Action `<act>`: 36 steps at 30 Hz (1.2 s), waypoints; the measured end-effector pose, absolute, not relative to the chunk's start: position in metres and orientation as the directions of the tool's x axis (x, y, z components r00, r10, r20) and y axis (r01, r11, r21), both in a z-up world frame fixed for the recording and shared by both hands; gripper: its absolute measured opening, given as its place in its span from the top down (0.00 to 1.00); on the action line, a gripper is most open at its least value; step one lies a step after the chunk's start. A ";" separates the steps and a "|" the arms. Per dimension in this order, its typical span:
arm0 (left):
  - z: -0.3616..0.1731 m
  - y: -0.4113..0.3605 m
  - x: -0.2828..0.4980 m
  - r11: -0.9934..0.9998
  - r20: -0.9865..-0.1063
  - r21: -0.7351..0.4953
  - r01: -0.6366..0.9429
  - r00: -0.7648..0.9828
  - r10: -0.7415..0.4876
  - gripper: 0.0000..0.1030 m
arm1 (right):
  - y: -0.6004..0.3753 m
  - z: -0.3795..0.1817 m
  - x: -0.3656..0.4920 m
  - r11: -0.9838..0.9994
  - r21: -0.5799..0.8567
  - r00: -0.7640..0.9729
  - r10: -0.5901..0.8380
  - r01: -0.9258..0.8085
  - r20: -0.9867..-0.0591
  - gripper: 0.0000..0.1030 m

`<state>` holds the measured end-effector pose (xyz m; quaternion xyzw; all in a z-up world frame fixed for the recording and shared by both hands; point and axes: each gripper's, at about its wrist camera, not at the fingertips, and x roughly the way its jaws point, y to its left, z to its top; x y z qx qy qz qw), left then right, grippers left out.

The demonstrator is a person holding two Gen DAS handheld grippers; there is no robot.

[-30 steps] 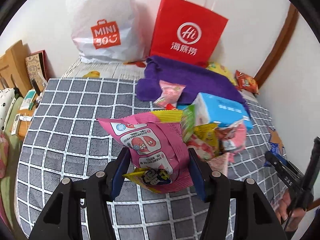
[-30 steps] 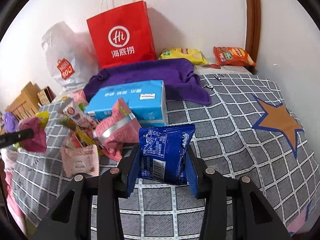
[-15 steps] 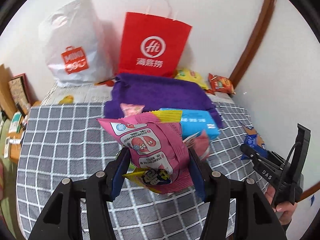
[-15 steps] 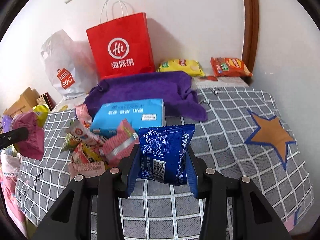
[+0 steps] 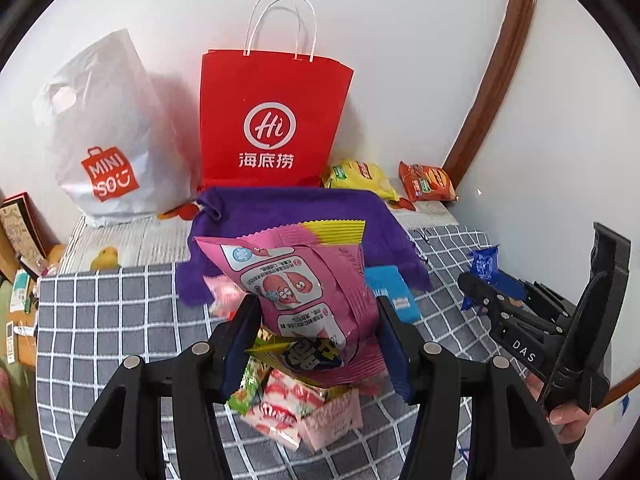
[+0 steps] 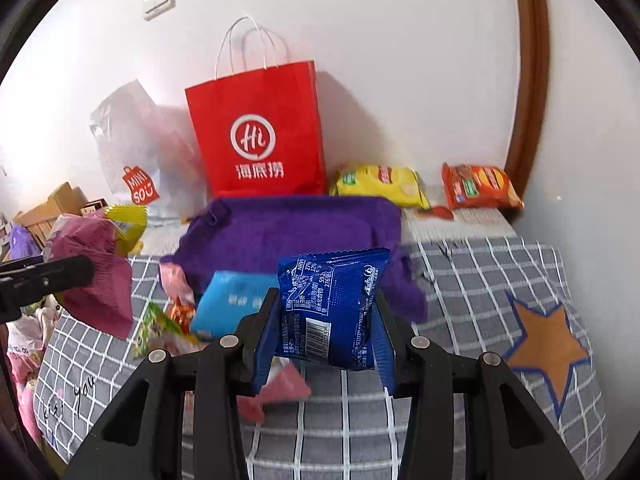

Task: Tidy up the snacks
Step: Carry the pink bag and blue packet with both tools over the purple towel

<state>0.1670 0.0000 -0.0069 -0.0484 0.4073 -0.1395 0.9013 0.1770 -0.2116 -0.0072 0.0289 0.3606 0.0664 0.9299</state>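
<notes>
My left gripper (image 5: 316,344) is shut on a pink snack packet (image 5: 304,284) with a yellow top edge, held up above the bed. My right gripper (image 6: 324,344) is shut on a dark blue snack packet (image 6: 332,308) with a barcode, also lifted off the bed. Each gripper shows in the other's view: the right gripper (image 5: 486,284) at the far right, the left gripper (image 6: 72,272) at the far left. A pile of loose snack packets (image 5: 292,408) lies on the grey checked bedspread (image 5: 120,320) under the left gripper. A red paper bag (image 5: 272,120) stands at the wall.
A white plastic bag (image 5: 108,132) leans left of the red bag. A purple towel (image 5: 288,212) and a light blue tissue pack (image 6: 236,300) lie mid-bed. A yellow packet (image 6: 380,184) and an orange packet (image 6: 480,184) rest at the wall. A hand (image 5: 568,420) holds the right gripper.
Both grippers have risen and drawn back with their packets still clamped. The snack pile and tissue pack now sit lower and farther away, and the red bag has come toward the centre of the left view.
</notes>
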 end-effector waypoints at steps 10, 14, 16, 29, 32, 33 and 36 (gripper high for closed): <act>0.006 0.007 0.221 0.962 -0.729 -0.206 0.180 0.627 -0.274 0.47 | -0.198 0.013 0.234 0.984 0.068 0.732 0.169 -0.166 -0.660 0.59; 0.007 0.009 0.242 0.966 -0.733 -0.198 0.166 0.629 -0.258 0.47 | -0.190 0.021 0.257 0.980 0.063 0.735 0.183 -0.187 -0.653 0.59; 0.005 0.010 0.251 0.968 -0.736 -0.195 0.160 0.628 -0.252 0.47 | -0.186 0.024 0.267 0.977 0.068 0.735 0.198 -0.203 -0.649 0.59; -0.020 0.020 0.320 0.975 -0.772 -0.196 0.103 0.597 -0.218 0.47 | -0.172 0.015 0.332 0.962 0.089 0.711 0.250 -0.257 -0.657 0.58; -0.029 0.020 0.333 0.976 -0.781 -0.192 0.100 0.586 -0.214 0.47 | -0.175 0.005 0.346 0.963 0.090 0.700 0.248 -0.255 -0.670 0.58; -0.033 0.020 0.337 0.976 -0.785 -0.193 0.098 0.581 -0.214 0.47 | -0.176 0.000 0.351 0.964 0.087 0.697 0.244 -0.252 -0.674 0.58; -0.048 0.021 0.353 0.975 -0.799 -0.201 0.091 0.561 -0.217 0.47 | -0.180 -0.012 0.362 0.963 0.091 0.683 0.244 -0.253 -0.688 0.58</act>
